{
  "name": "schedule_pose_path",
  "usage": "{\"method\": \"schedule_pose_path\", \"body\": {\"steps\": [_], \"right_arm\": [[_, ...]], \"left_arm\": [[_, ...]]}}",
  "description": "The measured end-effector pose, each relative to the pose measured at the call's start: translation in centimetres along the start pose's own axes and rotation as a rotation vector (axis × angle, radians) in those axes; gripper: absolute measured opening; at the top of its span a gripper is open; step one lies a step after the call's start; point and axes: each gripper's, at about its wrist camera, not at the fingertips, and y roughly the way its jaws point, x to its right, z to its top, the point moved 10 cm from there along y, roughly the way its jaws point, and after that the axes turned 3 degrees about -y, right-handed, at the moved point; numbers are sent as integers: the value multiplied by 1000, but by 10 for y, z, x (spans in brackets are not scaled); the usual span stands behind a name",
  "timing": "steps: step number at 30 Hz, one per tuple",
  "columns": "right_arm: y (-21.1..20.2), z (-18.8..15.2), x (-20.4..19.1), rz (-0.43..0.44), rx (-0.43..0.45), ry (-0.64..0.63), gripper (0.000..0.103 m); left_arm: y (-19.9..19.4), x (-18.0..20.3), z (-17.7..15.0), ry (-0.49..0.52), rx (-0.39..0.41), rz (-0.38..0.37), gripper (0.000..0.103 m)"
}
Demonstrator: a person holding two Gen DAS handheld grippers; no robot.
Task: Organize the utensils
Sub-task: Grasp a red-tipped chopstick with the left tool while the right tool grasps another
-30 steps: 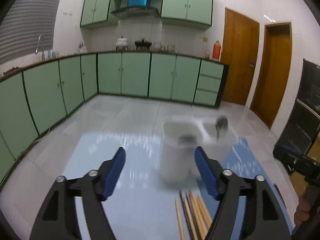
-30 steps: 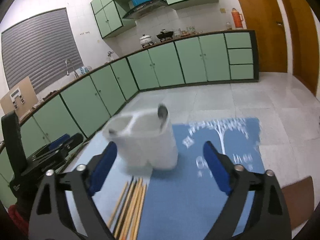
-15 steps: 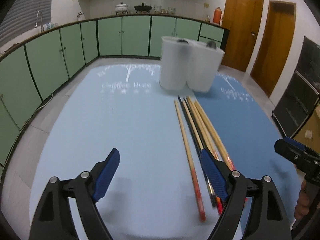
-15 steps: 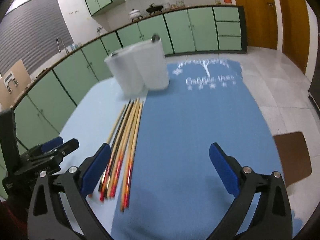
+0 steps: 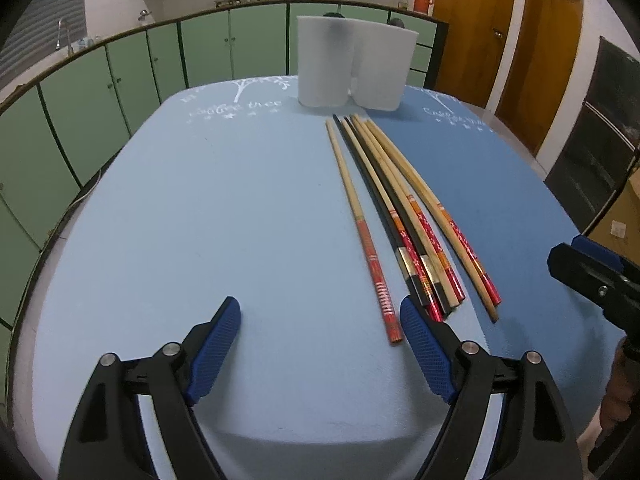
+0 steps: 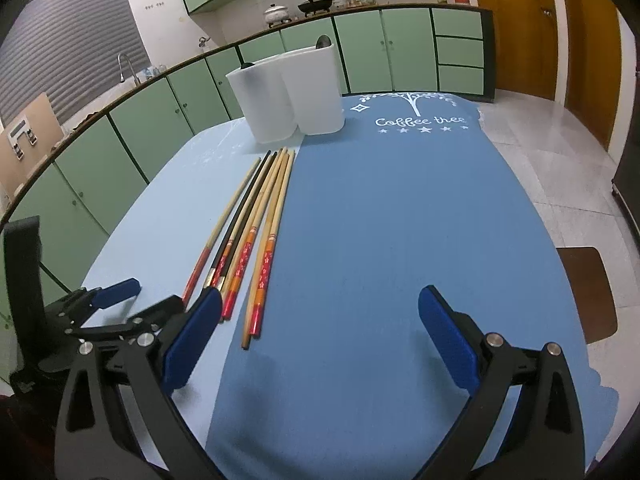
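The left gripper (image 5: 320, 344) hangs low over the pale blue mat (image 5: 200, 208), its jaws spread wide with nothing between them; they have just been opening further, which reads as getting ready for a pick rather than holding anything. Its right pad (image 5: 426, 354) sits just beside the red-painted end of the nearest loose chopstick (image 5: 360, 224), so that stick looks like the likely first target. To the right of it lie the rest of the chopsticks (image 5: 404, 216), a tight fan of pale and dark sticks with their decorated ends toward the grippers and their plain tips pointing at the white holder (image 5: 354, 66). Laid that way, each can be gripped near the thick end and fed tip-first into the holder, which stands upright at the far edge, astride the seam between the pale mat and the darker blue mat (image 6: 400, 220). Dark utensil heads show above its rim, so it seems partly filled already. Farther right, the right gripper (image 6: 320, 340) hovers over the darker mat, jaws also wide and empty, its left pad (image 6: 192, 340) near the sticks' painted ends.
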Motion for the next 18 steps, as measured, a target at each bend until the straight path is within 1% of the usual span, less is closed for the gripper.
{"method": "schedule_pose_path", "body": {"steps": [3,5,6,8,10,11,12,13,14,16,17,18], "right_arm": [[-1,-2,-1,-8,-3,-12,95],[-1,-5,-1,-8,-5,-15,95],[-1,-7,-2,-6,-8,-16,95],[1,-9,-5,-3,-12,-19,95],[2,-11,-8,-2,-15,-26,95],[3,-13,-10,-1,-19,-35,92],[5,-14,-12,0,-23,-43,89],[6,-16,-13,0,-28,-51,87],[8,-17,-15,-1,-36,-60,82],[10,-19,-16,-9,-39,-71,79],[11,-20,-17,-14,-41,-78,77],[12,-21,-18,-20,-45,-88,76]], "left_arm": [[2,2,-1,18,17,28,76],[1,2,-2,22,34,36,68],[0,2,-2,25,41,40,66],[-1,1,-2,29,51,42,53],[-2,-1,0,24,57,52,44],[-2,-2,1,20,59,52,39],[-2,-3,1,17,61,54,36],[-2,-4,2,14,62,56,30],[-3,-5,2,7,66,52,23],[-4,-8,3,-7,69,41,14],[-4,-11,3,-16,70,40,10],[-4,-12,4,-21,69,38,9]]}}
